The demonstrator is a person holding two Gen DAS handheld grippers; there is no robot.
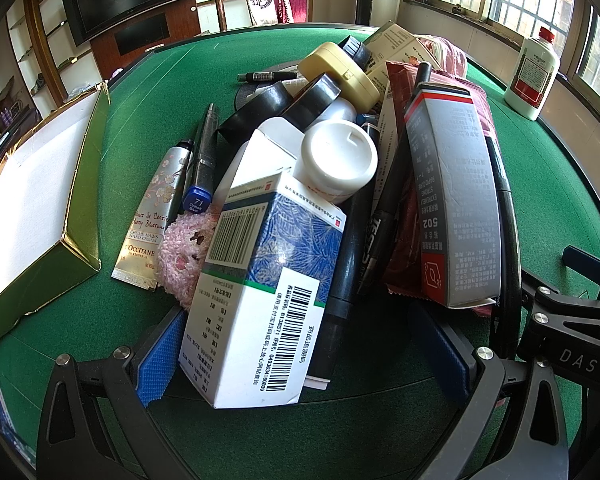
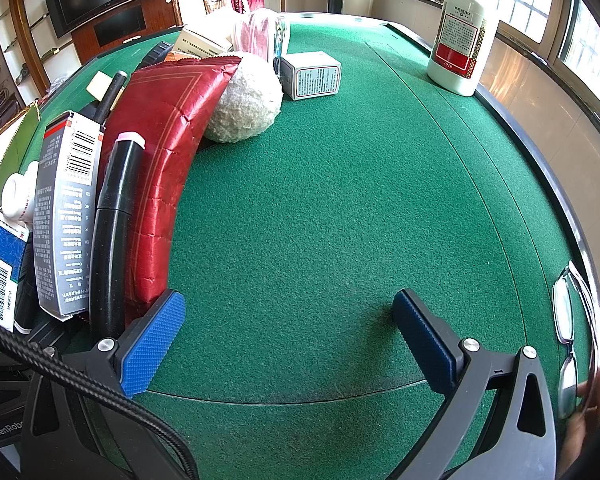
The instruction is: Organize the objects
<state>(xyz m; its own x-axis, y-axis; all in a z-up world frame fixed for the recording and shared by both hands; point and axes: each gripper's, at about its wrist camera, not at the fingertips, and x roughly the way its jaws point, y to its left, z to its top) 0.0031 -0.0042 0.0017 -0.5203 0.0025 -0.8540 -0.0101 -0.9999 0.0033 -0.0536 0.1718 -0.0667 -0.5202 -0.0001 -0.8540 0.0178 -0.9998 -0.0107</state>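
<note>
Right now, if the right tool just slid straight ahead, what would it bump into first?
Mostly nothing: the right tool is open over bare green felt. Far ahead, the small white box looks the likeliest first contact, though depth is unclear. Its left finger already sits beside the red packet.

I see the objects heaped together on the green felt bench point(image 1: 148, 92). Nearest me, a white-and-blue cardboard medicine box point(image 1: 260, 292) with barcodes lies tilted, its flap open, and a white round-capped plastic bottle point(image 1: 338, 158) rests against its far end. Left of it lie a silver floral hand-cream tube point(image 1: 152, 216), a dark marker with a blue "71 Cobalt Blue" cap point(image 1: 202, 160) and a pink fuzzy pompom point(image 1: 184, 256). To the right, a grey-and-red "502" glue carton point(image 1: 450, 196) leans on a shiny red foil packet point(image 2: 168, 160). Beyond the packet, a white fluffy ball point(image 2: 244, 104) touches its far end, with a small white printed box point(image 2: 312, 74) just beside.
</note>
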